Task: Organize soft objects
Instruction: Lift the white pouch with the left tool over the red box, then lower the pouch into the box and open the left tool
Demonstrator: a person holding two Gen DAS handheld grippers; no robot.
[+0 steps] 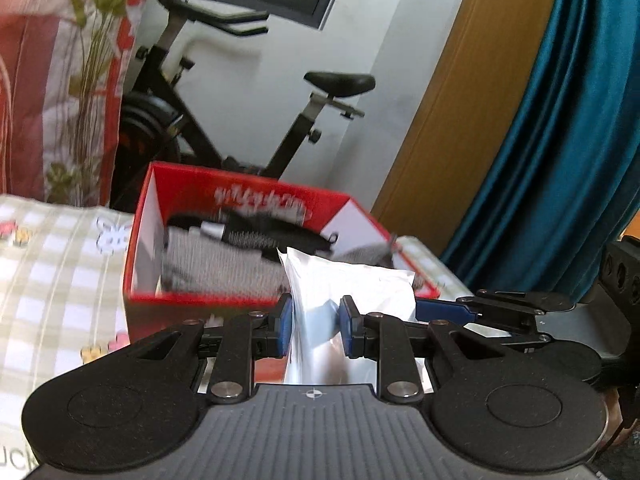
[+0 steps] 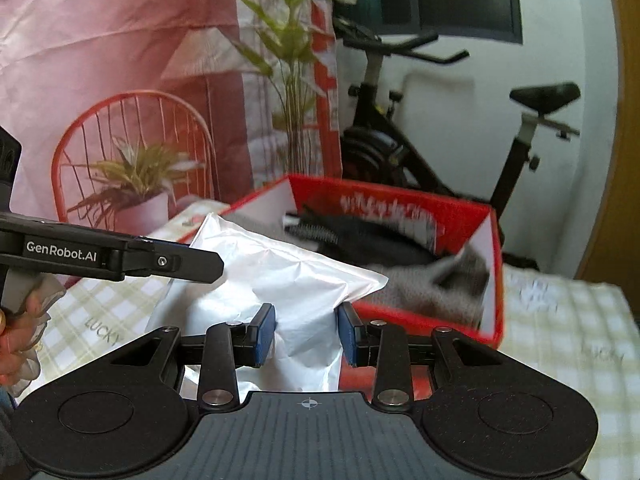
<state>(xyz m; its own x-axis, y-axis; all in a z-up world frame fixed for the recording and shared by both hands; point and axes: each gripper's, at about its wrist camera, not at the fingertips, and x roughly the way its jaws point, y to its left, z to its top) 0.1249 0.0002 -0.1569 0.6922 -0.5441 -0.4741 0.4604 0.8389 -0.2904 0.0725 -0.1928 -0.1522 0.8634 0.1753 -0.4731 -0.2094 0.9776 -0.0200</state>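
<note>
A white crinkled plastic package (image 1: 352,280) (image 2: 288,272) hangs between both grippers, just in front of an open red box (image 1: 248,188) (image 2: 400,200). My left gripper (image 1: 316,320) is shut on one end of the package, its blue pads pinching the plastic. My right gripper (image 2: 306,332) is shut on the other end. Each gripper shows in the other's view: the right one (image 1: 500,312) at the side, the left one (image 2: 120,256) crossing from the left. Inside the box lie a grey knit piece (image 1: 216,264) (image 2: 424,284) and a black one (image 1: 272,232) (image 2: 372,240).
The box stands on a checked bedsheet (image 1: 52,272) (image 2: 560,340). Behind it is a black exercise bike (image 1: 280,152) (image 2: 400,140). A pink printed backdrop (image 2: 120,80) hangs on the left, a teal curtain (image 1: 540,160) on the right. A person's hand (image 2: 16,344) holds the left gripper.
</note>
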